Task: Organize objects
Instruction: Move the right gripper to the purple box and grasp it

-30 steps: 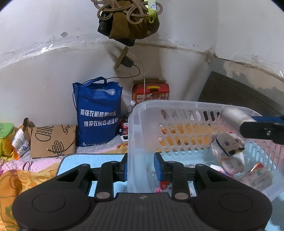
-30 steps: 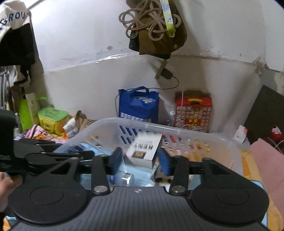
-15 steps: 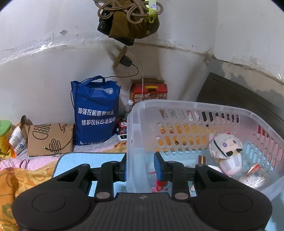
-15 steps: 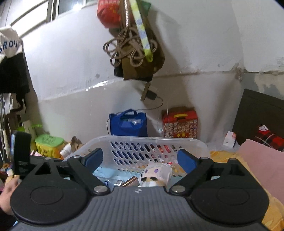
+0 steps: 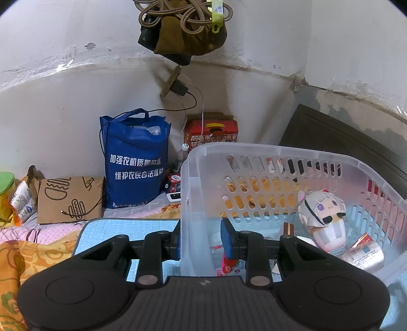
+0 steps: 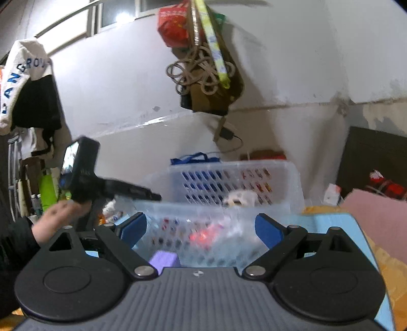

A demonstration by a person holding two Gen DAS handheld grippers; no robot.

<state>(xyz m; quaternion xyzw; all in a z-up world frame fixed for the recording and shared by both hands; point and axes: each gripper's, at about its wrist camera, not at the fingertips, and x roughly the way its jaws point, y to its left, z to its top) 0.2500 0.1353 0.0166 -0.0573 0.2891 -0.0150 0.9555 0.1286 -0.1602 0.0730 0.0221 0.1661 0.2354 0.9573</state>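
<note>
- The clear plastic laundry basket (image 5: 257, 150) with slotted walls sits on a light blue mat (image 5: 132, 229), which lies on a bed covered in pink and orange floral bedding (image 5: 38, 242).
- Inside the basket, a white-haired plush doll (image 5: 321, 216) on a ball chain leans near the right wall, with a crumpled snack wrapper (image 5: 363, 254) just beside it and a red-and-white packet (image 5: 230, 266) on the floor of the basket.
- The left gripper (image 5: 201, 238) straddles the basket's near corner wall: 1 blue pad outside, 1 inside, the jaws pinching that wall.
- The right gripper (image 6: 201, 230) hangs in front of the basket (image 6: 236, 178) with its jaws spread wide and nothing between them; this view is motion-blurred.
- In the right wrist view the person's left hand (image 6: 61, 216) holds the left gripper's handle at the basket's left side, and a purple block (image 6: 164, 259) shows just over the right gripper's body.
- Behind the basket stand a blue tote bag (image 5: 136, 157) with white Chinese lettering and a red gift box (image 5: 211, 133) against the wall.
- A brown paper bag (image 5: 70, 198) with line drawings lies left of the tote.
- A coil of tan rope (image 5: 183, 15) hangs on the wall above.
</note>
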